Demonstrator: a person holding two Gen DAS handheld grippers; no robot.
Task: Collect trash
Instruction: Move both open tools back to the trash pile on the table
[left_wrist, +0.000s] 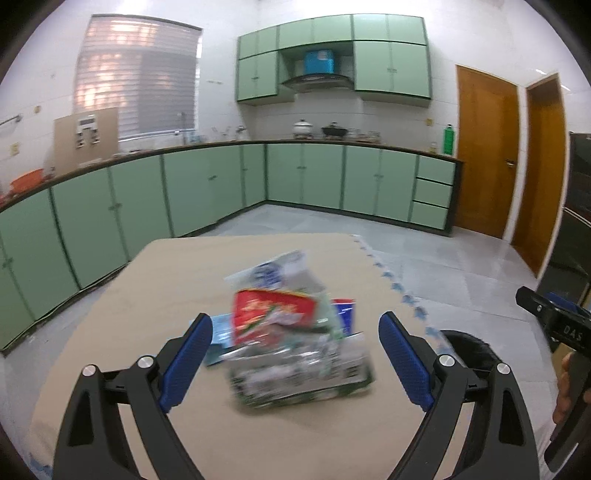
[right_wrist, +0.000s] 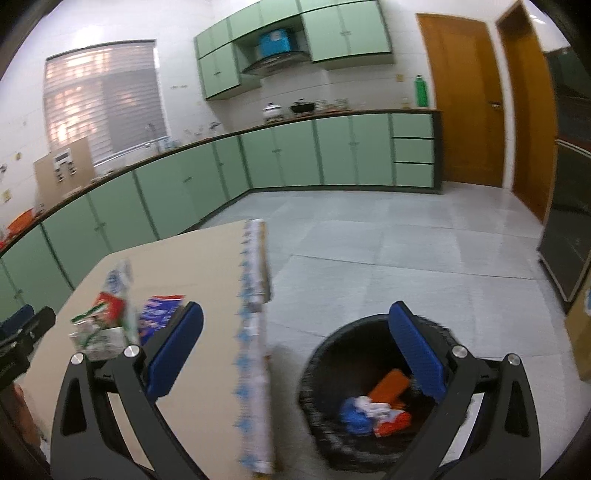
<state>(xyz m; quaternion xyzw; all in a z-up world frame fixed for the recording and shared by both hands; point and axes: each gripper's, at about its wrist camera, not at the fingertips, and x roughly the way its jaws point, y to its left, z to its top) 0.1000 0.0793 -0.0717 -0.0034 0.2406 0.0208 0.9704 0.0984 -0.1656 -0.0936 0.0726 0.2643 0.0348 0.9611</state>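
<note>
While the left gripper (left_wrist: 295, 354) hangs above the tan table (left_wrist: 147, 288), its 2 blue-padded jaws stand wide apart and hold nothing; a heap of wrappers (left_wrist: 291, 332) lies on the table between and just beyond them. On top of that heap sits a red packet (left_wrist: 273, 314), with a green-and-white packet (left_wrist: 299, 376) nearest the camera, a pale blue-printed bag (left_wrist: 273, 273) behind, and a blue wrapper (left_wrist: 343, 312) at the right (the whole heap is smeared by blur, so the print cannot be read). A patterned blue-and-white strip (right_wrist: 253, 332) runs along the table's right edge.

From the right wrist view, the right gripper (right_wrist: 295, 350) is also spread wide and empty, poised over the gap between the table edge and a black bin (right_wrist: 317, 369) standing on the tiled floor (right_wrist: 369, 240) just beside the table. Inside the bin lie an orange packet (right_wrist: 389, 384), a blue crumpled piece (right_wrist: 351, 411), something white (right_wrist: 373, 404) and what may be a second orange-red wrapper (right_wrist: 395, 422), all touching one another at the bottom. Part of the bin's rim also shows at the right of the left wrist view, near the right gripper's black body.
</note>
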